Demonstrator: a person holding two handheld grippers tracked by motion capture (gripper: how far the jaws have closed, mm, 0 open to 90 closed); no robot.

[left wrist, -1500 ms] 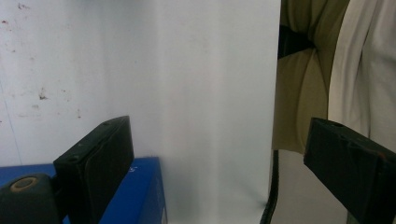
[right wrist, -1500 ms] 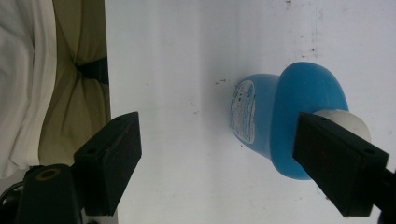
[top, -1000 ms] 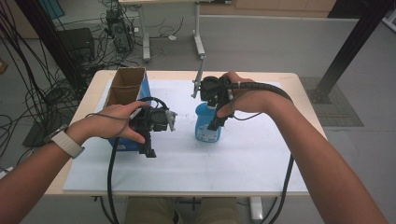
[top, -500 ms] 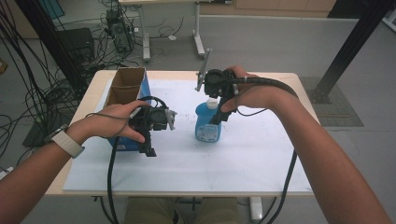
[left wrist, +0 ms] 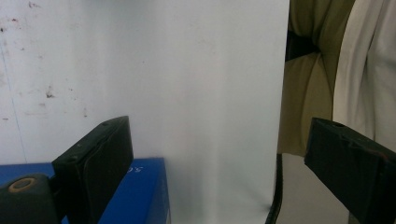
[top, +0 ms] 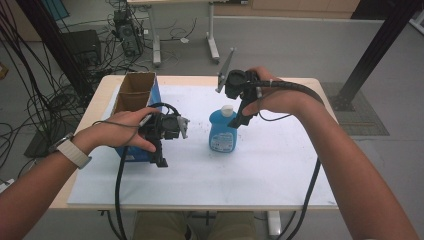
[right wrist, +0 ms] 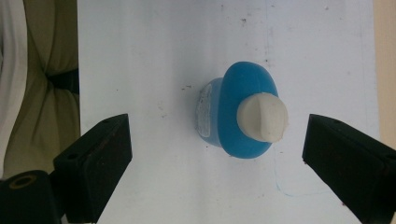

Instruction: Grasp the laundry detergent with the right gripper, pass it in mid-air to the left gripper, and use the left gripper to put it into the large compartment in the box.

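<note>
While you're holding the right tool [top: 239,119] above the blue bottle [top: 223,131], its jaws are standing wide apart after just opening further, and nothing is sitting between the pads. In the right gripper view you're looking straight down on the bottle [right wrist: 243,116]: the white cap [right wrist: 261,116] is sitting between the two black jaws but below them, clear of both. The bottle is standing upright near the middle of the white tabletop [top: 260,165], label facing you. Your right hand [top: 272,97] is wrapping the tool body from the far side, cable trailing off toward the near right edge. You're holding the left tool [top: 161,155] at the near end of the blue cardboard box [top: 131,102], well apart from the bottle, jaws pointing down toward your side. In the left gripper view its jaws are also spread wide with nothing clamped, hanging over the white surface [left wrist: 187,93], with a corner of the blue box [left wrist: 140,191] showing beside one jaw. Your left hand [top: 122,127] is resting over the box's near end.
</note>
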